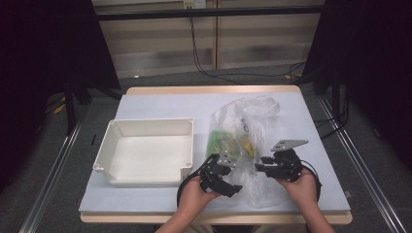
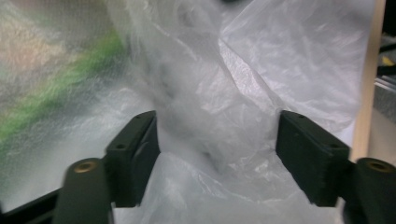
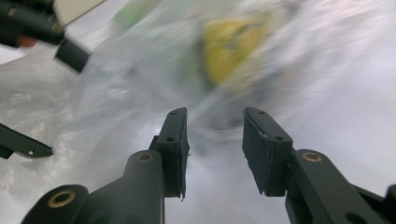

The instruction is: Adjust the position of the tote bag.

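High view: a clear, crinkled plastic bag (image 1: 245, 141) lies on the pale tabletop (image 1: 155, 104), right of a white, square-cornered plastic bin (image 1: 145, 151) with raised walls and small lugs at its corners. The bag's film is thin and glossy, bunched into soft folds, and through it show green and yellow packets, their shapes blurred by the plastic. Its far end puffs upward toward the table's back edge; its near end spreads flat toward the person's hands.

The left gripper (image 1: 224, 175) sits at the bag's near left edge, held in the left hand (image 1: 193, 195), with a small grey plate on top. The right gripper (image 1: 265, 164) sits at the bag's near right side, held in the right hand (image 1: 302, 185), with a larger grey three-cornered plate above it. Both are matte black with angular links and brass-coloured pivots.

Left gripper view: the jaws stand wide apart, with rumpled white-looking film rising between them; whether either pad touches it I cannot tell. A green streak shows through the plastic at the left.

Right gripper view: the jaws are parted by a moderate gap, flat ribbed pads facing each other, over the film. A blurred yellow shape lies beyond inside the bag, and the other gripper's black parts appear at upper left.
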`<state>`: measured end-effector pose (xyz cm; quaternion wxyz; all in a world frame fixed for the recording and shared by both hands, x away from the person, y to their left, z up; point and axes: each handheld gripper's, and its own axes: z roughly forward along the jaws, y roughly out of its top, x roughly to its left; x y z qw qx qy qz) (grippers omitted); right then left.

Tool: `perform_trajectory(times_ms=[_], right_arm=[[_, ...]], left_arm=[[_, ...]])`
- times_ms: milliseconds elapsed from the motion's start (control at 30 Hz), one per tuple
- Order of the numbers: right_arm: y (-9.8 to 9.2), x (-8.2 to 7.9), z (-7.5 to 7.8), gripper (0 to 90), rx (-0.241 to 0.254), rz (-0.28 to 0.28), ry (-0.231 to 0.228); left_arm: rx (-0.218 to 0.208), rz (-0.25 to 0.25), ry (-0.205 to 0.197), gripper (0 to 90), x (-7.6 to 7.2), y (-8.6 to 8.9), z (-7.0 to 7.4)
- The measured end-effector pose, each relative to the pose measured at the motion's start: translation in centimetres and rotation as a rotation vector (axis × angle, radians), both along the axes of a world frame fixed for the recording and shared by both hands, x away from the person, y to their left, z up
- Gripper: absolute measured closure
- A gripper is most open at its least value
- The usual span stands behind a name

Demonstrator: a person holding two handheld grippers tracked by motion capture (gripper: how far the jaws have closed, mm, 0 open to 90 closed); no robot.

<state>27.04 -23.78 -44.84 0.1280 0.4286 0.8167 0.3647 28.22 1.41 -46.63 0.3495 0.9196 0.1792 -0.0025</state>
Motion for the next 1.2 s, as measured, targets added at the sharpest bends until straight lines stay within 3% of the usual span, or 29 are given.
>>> perform_trajectory(times_ms=[100, 133, 167, 367, 400, 500, 533, 600, 667, 700, 733, 900, 1067, 1167, 1200], right_arm=[[-1.9, 1.0, 0.9, 49.6, 0.011, -0.074, -0.048], [-1.9, 1.0, 0.9, 49.6, 0.011, -0.074, -0.048], [-2.5, 2.0, 1.0, 47.3, 0.014, -0.113, -0.051], [-1.7, 5.2, 0.8, 41.6, 0.006, -0.129, -0.067], [-1.4, 5.8, 0.7, 40.7, -0.007, -0.129, -0.071], [-0.8, 7.2, 0.6, 38.9, 0.005, -0.132, -0.078], [-0.6, 7.6, 0.6, 38.9, 0.023, -0.138, -0.063], [-0.1, 8.3, 0.4, 39.9, 0.038, -0.142, -0.044], [0.3, 9.0, -0.1, 40.2, 0.022, -0.142, -0.027], [0.3, 9.3, -0.4, 41.6, 0.031, -0.150, -0.008], [0.4, 9.7, -0.7, 42.2, 0.045, -0.149, 0.015], [0.9, 10.3, -0.9, 37.3, 0.058, -0.168, 0.022], [2.2, 10.8, -1.2, 38.0, 0.040, -0.139, 0.030], [3.1, 11.1, -1.9, 42.9, -0.003, -0.123, 0.046], [3.3, 11.2, -2.1, 45.3, -0.005, -0.107, 0.052]], left_arm=[[0.022, 0.001, 0.003, 41.5, 0.1, 0.0, -0.2], [0.022, 0.001, 0.003, 44.1, 0.1, 0.0, -0.2], [0.033, -0.009, 0.012, 46.7, 0.1, -0.1, -0.3], [0.044, 0.006, 0.014, 57.0, -0.1, -0.1, -0.1], [0.069, -0.008, 0.005, 59.4, -0.1, 0.1, 0.0], [0.055, 0.013, 0.017, 68.7, -0.2, 0.2, 0.0], [0.085, -0.015, 0.004, 70.6, 0.0, 0.4, 0.1], [0.087, -0.011, 0.011, 72.4, 0.0, 0.5, 0.1], [0.085, -0.004, 0.019, 74.9, 0.0, 0.6, 0.2], [0.064, 0.013, 0.032, 76.0, 0.0, 0.6, 0.1], [0.088, -0.008, 0.022, 77.6, 0.1, 0.8, 0.2], [0.094, -0.004, 0.018, 78.4, 0.1, 1.0, 0.2], [0.081, 0.017, 0.027, 78.4, -0.1, 0.9, 0.2], [0.083, 0.012, 0.023, 78.5, -0.1, 0.9, 0.2], [0.103, -0.008, 0.015, 78.5, 0.0, 1.1, 0.3]])
